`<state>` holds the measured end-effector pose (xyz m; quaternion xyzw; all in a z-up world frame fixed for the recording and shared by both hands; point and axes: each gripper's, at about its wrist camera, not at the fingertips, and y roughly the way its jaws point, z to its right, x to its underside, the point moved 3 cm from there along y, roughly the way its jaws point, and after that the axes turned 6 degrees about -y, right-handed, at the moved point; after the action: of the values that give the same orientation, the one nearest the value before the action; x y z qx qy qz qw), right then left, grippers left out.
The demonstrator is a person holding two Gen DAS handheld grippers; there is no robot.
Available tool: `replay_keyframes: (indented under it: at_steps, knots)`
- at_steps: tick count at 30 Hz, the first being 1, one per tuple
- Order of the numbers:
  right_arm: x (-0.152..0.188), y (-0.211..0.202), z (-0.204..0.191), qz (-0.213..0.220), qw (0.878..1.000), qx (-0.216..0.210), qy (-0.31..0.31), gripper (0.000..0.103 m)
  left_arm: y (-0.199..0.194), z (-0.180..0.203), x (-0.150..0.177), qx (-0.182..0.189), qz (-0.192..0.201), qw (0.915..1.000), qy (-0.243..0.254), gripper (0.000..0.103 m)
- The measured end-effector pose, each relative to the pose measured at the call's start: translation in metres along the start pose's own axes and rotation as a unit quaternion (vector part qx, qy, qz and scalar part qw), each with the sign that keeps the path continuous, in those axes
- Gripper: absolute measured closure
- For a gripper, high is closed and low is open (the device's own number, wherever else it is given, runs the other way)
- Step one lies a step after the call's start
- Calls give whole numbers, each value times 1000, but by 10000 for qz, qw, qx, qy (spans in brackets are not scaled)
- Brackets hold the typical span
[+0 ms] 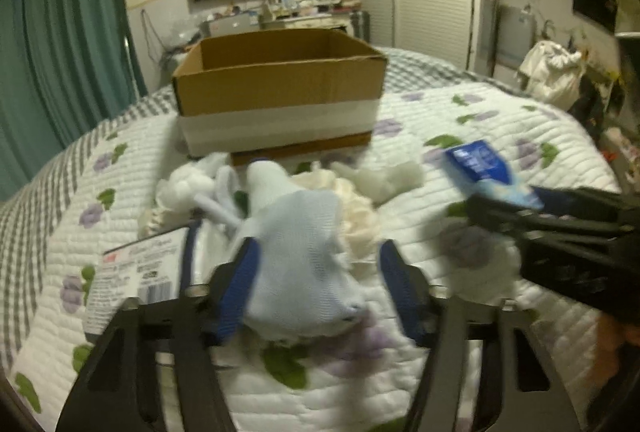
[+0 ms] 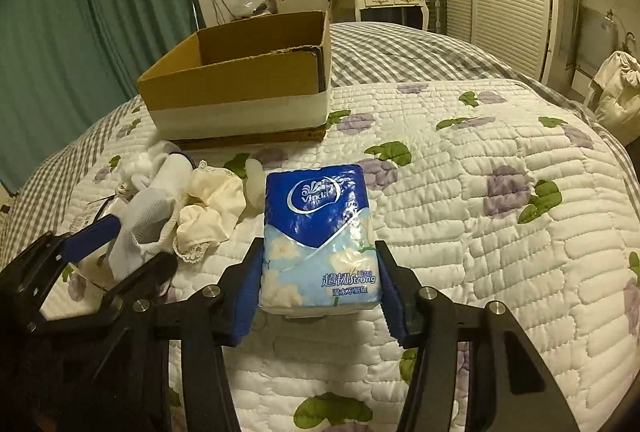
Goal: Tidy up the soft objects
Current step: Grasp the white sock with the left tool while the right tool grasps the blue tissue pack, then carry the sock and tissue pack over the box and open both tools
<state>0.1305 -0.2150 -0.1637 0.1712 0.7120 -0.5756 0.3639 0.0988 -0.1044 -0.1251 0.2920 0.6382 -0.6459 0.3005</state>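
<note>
The blue tissue pack (image 2: 318, 238) carries the brand "Vinda" in white inside an oval emblem near its top. Lower on its pale floral front stand "Ultra Strong" and Chinese characters. The printed card (image 1: 138, 272) bears a barcode, its text too blurred to read.

a box (image 2: 240, 88) is sitting on the bed (image 2: 480, 192), behind a heap of cloths (image 2: 208, 208). a tissue pack (image 2: 320, 236) is lying right of the heap, a sock (image 2: 148, 220) left.
</note>
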Motion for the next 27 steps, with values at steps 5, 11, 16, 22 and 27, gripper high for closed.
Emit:
replay_keyframes:
  at_steps: [5,11,16,22,27]
  knots:
    - [1,-3,2,32,10000,20,8,51,4,-8,2,35,-76,10000,54,59]
    - [0,-22,-6,107,9999,97,-67,51,18,-17,2,212,-367,9991,-69,59]
    - [-6,-49,-21,275,9993,161,-199,51,2,-21,-3,290,-319,9989,-192,75]
    - [-39,-95,-47,791,9958,173,-432,51,-50,-31,-35,672,24,9973,-295,76]
    - [-91,-121,-62,1248,9895,204,-696,51,-85,-41,-87,903,458,9944,-292,76]
